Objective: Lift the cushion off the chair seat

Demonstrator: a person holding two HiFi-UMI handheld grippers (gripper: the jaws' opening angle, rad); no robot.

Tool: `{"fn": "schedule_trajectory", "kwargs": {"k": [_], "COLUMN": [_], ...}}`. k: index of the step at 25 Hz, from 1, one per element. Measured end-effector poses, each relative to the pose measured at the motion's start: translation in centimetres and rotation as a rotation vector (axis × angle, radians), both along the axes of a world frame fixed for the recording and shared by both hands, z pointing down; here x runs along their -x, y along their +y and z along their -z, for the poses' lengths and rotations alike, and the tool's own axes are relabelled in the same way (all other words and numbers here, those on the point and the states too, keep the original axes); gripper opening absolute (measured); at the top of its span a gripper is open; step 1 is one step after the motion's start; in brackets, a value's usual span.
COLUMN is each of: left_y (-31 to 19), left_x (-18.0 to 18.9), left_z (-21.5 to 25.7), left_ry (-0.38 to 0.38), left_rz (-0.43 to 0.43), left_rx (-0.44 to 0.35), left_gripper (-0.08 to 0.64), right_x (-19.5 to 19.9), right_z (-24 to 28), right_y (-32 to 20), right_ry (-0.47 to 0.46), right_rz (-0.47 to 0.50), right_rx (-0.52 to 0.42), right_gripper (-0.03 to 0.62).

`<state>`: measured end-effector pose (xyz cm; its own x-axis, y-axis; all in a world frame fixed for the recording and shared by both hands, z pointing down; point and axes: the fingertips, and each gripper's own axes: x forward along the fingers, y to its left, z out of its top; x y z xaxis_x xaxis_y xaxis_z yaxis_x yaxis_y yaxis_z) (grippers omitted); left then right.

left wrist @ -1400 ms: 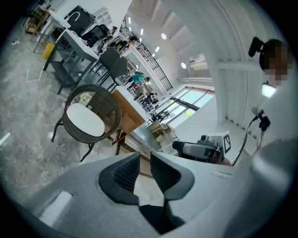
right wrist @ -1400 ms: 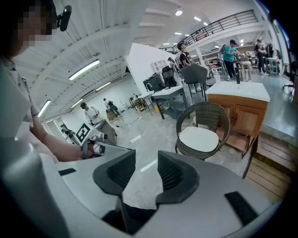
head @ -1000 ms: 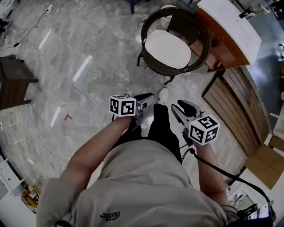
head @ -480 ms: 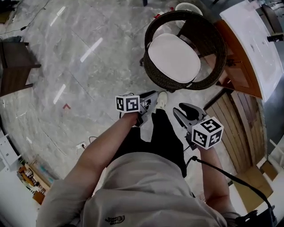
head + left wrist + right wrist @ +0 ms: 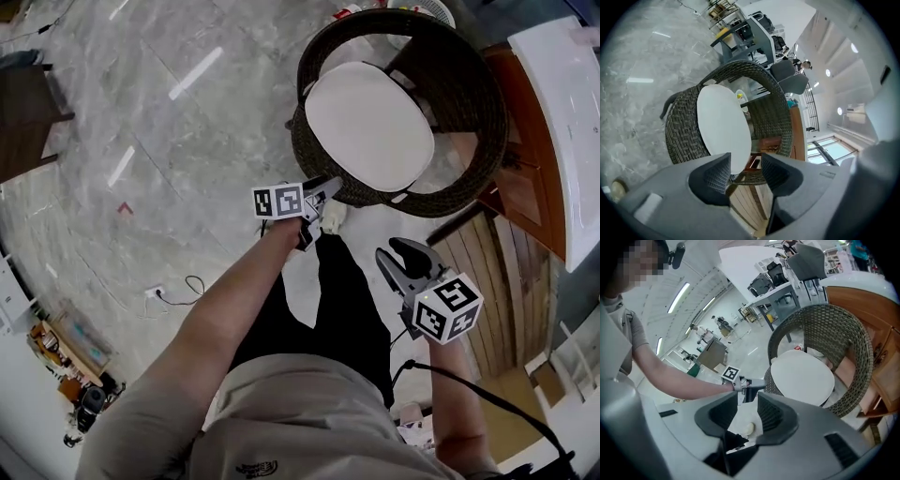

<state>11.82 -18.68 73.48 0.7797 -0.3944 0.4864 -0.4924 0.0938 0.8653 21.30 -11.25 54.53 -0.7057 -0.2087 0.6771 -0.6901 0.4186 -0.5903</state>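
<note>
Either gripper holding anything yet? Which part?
Nothing held. The left gripper is empty, its fingers opening; the right gripper is open and empty. The cushion lies untouched on the chair.

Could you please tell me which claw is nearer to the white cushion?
Left. The left claw, jaws opening and empty, is at the chair's front rim near the cushion; the right claw hangs back by the person's leg.

Lab-like office hall: marble floor [image 5: 187, 159], grey desks [image 5: 776, 295], office chairs [image 5: 808, 261]
</note>
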Motion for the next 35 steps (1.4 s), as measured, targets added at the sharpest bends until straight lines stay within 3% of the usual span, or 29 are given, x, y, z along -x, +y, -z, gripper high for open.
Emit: {"fn": "schedule_trajectory", "kwargs": {"k": [6, 12, 20, 27, 32, 35], "left_y": [-1.2, -2.2, -3.3, -3.5, -4.2, -5.2], "left_x": [-0.8, -1.0, -0.4, -0.1, -0.9, -1.8], "left_z": [-6.6, -10.5, -13.5, -13.3, -13.4, -13.9], "left_ry": [-0.026, -0.039, -0.140, -0.068, -0.057, -0.104], "left_rz": [0.025, 0.102, 0.188, 0.265, 0.225, 0.163], "left_rx": [0.035, 0.083, 0.148, 0.136, 0.139, 0.152], "left_gripper": [0.205, 0.221, 0.259, 0.259, 0.258, 0.258], "right_x": [-0.9, -1.8, -3.1, -2.7, -2.1, -1.8], "right_z": [-3.9, -6.1, -7.1, -8.1, -8.7, -8.8], "right_y": [-0.4, 0.6, 0.9, 1.3, 1.8, 1.8], "right_ry": [-0.005, 0.002, -0.001, -0.023, -0.037, -0.031], "right_rz": [-0.024, -0.039, -0.076, -0.089, -0.079, -0.081], "right_rx": [0.032, 0.073, 0.095, 0.118, 0.128, 0.135], "right_gripper": [0.140, 0.140, 0.140, 0.140, 0.140, 0.140]}}
